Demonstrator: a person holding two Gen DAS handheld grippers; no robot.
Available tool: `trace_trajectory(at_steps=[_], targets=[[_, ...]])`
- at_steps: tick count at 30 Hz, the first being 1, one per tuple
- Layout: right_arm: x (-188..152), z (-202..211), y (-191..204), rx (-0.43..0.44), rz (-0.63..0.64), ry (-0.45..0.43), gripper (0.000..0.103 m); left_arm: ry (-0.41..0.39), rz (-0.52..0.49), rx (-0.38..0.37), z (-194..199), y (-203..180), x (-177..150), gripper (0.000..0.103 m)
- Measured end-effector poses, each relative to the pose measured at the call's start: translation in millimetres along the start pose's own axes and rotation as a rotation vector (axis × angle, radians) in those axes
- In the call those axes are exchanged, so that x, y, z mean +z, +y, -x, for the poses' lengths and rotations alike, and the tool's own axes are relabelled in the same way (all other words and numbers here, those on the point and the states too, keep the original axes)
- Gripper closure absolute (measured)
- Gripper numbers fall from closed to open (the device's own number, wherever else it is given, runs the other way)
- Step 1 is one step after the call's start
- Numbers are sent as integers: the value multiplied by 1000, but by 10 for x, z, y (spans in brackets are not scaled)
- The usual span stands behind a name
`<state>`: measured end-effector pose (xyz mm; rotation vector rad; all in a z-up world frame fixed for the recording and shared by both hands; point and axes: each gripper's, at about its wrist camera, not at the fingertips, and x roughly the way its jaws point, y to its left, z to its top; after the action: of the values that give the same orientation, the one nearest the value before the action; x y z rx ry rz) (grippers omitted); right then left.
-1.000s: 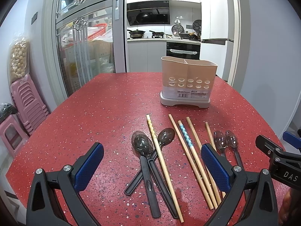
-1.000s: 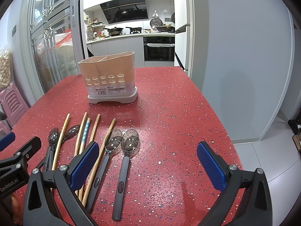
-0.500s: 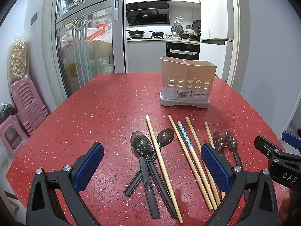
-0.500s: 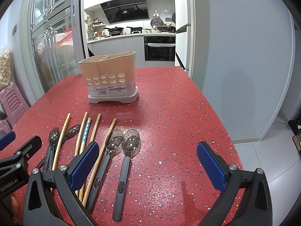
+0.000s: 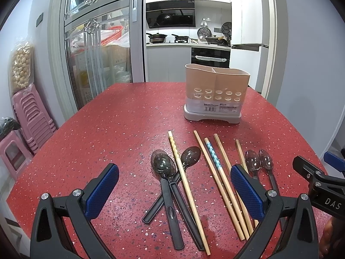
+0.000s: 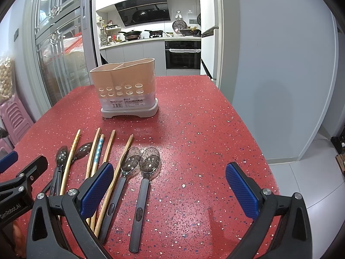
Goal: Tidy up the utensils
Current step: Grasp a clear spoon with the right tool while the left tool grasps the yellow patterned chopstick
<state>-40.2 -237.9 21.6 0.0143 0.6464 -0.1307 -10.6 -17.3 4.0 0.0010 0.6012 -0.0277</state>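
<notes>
Both tools spread wide and empty, hovering over the near edge of the red counter [image 5: 107, 118]

Left tool [image 5: 174, 192] sits above the crossed trio of dark spoons [image 5: 166, 168] and the lone chopstick [image 5: 185, 179] lying over them; right tool [image 6: 169, 191] sits above the pair of clear-bowled spoons [image 6: 148, 161], with the bundle of chopsticks [image 6: 101, 151] passing under its left finger

All utensils lie flat, long axes running from near edge toward far edge, bowls pointing away, handles toward the tools

Divided beige holder [image 6: 125, 88] stands upright toward the far edge, nothing seen in it, well apart from the row

Judgement: nothing sorted yet; right tool nearer the spoon pair, fingers already straddling across the handles, so a straight descent onto one handle looks the natural first pick
</notes>
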Motion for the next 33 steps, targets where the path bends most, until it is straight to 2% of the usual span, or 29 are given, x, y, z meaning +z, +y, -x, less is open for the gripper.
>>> trace_trajectory(at_steps=[9,16,25,33], targets=[[-1,-41,15,4,-3,18,0,20,6,3,-47,56,-10,0],[20,-133,-44,14,-21,67,0,117,23,18,-226,183,-39,0],[43,-383,-81,42,-13,200,0,223,33,22,-443,267,-51,0],[95,-607,-24,67,6,315,0,282,48,-14,-624,266,19,0]])
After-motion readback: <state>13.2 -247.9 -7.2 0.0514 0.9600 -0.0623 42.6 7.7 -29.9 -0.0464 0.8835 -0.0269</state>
